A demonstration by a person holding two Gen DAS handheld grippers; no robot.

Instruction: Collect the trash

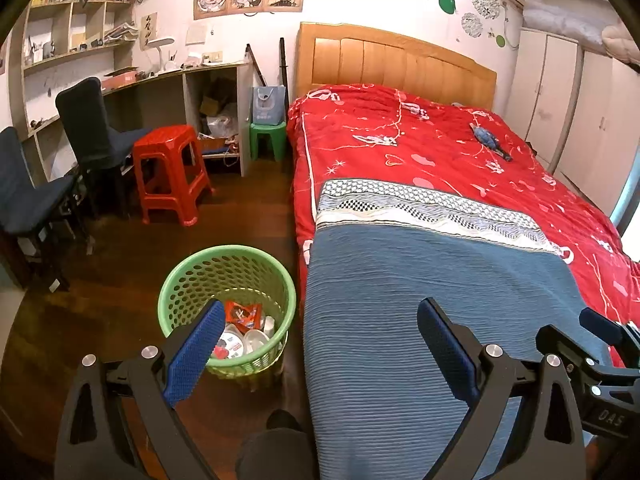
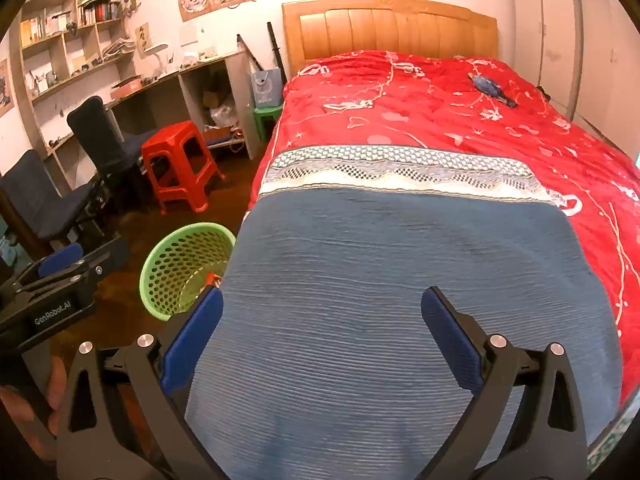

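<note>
Here, left wrist view. Left gripper (image 1: 320, 344) spread wide, nothing between the blue pads (image 1: 196, 354). Green basket (image 1: 176, 280) on the dark floor just ahead and below the left-side finger, tight against the bed (image 1: 440, 152); wrappers and white cups (image 1: 248, 332) already lying in its bottom. Blue blanket (image 1: 420, 320) filling the space ahead of the right-side finger. One leftover piece, a bluish crumpled thing (image 1: 490, 140), far ahead and to the right on the red cover, well apart from the basket; too small to tell what it is, probably trash. Red stool (image 1: 172, 172) and dark chairs (image 1: 92, 128) farther off to the left, beyond the basket. Tip of the right gripper just visible at the right edge.

Next, right wrist view. Right gripper (image 2: 322, 336) likewise wide open and empty, hanging over the blue blanket. Same bluish thing (image 2: 490, 86) far ahead, slightly right, nearer this tool than the other. Basket off to the left, partly hidden behind the bed edge. Left gripper (image 2: 60, 264) at the left edge, held by a hand (image 2: 52, 392).

Judgement on the step: reach with the right tool, keep it wide until both pads straddle the thing, come in low along the cover, close without pinching bedding. Then swing left and release only once directly above the basket mouth.
</note>
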